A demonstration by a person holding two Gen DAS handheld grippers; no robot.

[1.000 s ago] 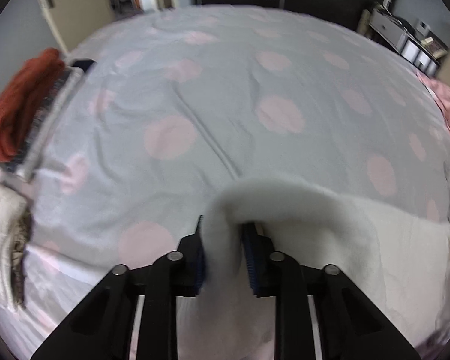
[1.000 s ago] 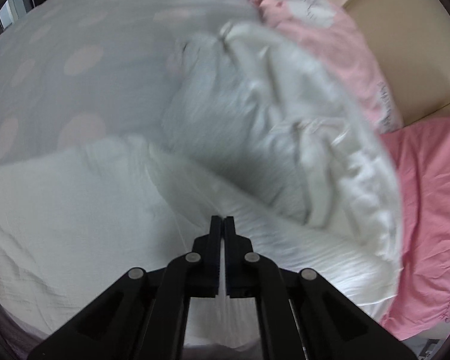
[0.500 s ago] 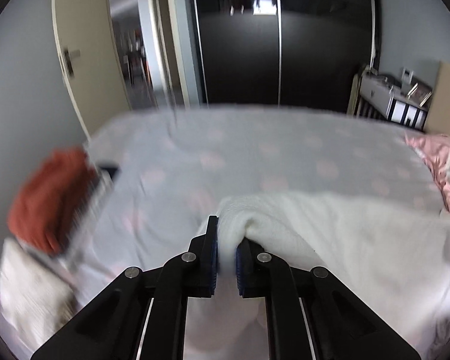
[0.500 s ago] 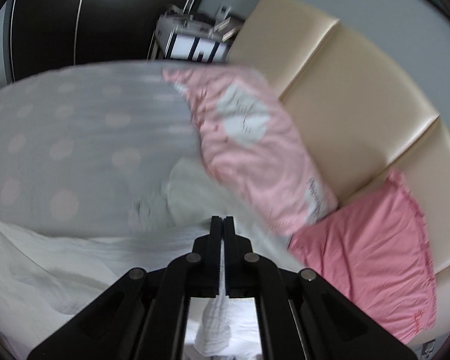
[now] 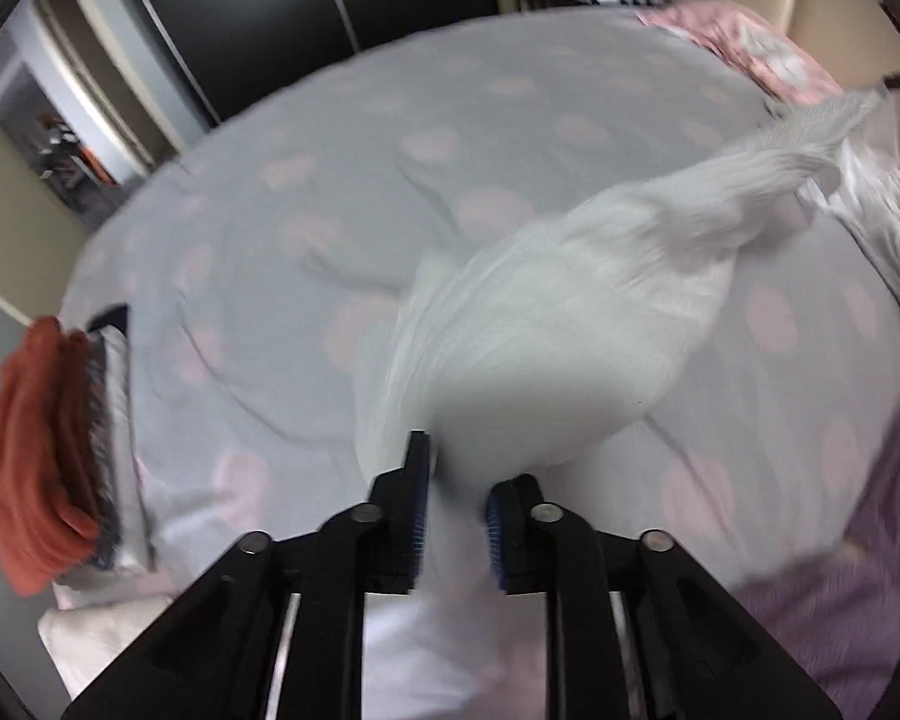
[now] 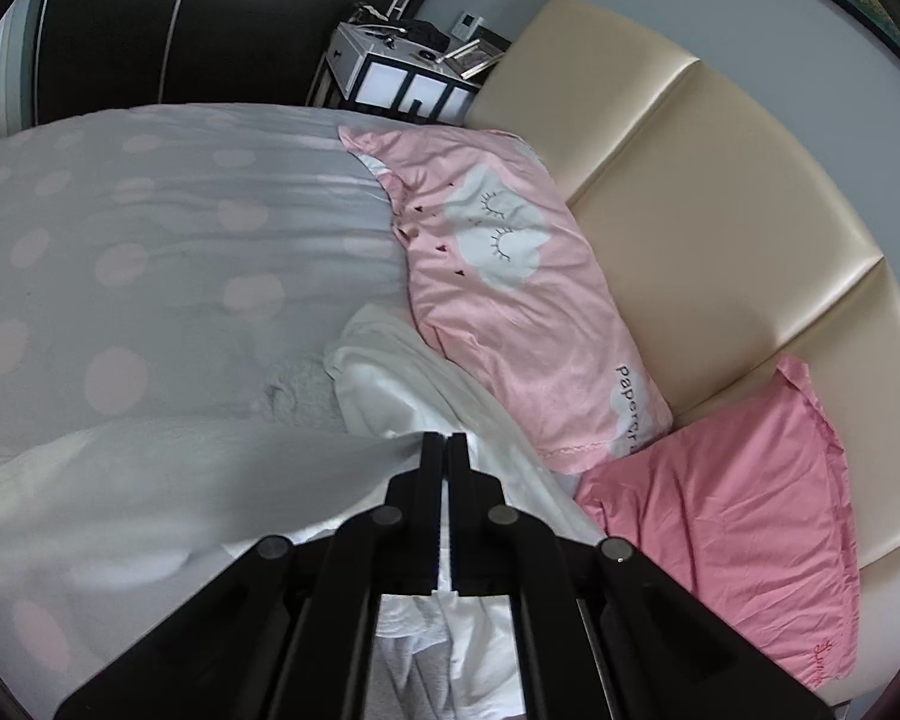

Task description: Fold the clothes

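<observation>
A white garment (image 5: 570, 324) hangs stretched over the grey bed sheet with pink dots (image 5: 258, 252), running from my left gripper (image 5: 457, 483) up to the far right. The left jaws are opening; the cloth still lies between them, but the pads stand apart from it. In the right wrist view my right gripper (image 6: 448, 450) is shut on an edge of the same white garment (image 6: 180, 480). A thin strip of cloth shows between its fingers, and the fabric trails off to the left.
Folded clothes, orange on top (image 5: 36, 450), are stacked at the bed's left edge. More crumpled white clothing (image 6: 402, 372) lies beside two pink pillows (image 6: 510, 300) (image 6: 720, 510) against the beige headboard (image 6: 720, 210). A purple sleeve (image 5: 840, 600) is at lower right.
The left gripper has rolled and tipped down toward the bed, and its jaws have parted from the cloth. The right gripper rose with the cloth's edge, swinging its view up to the headboard.
</observation>
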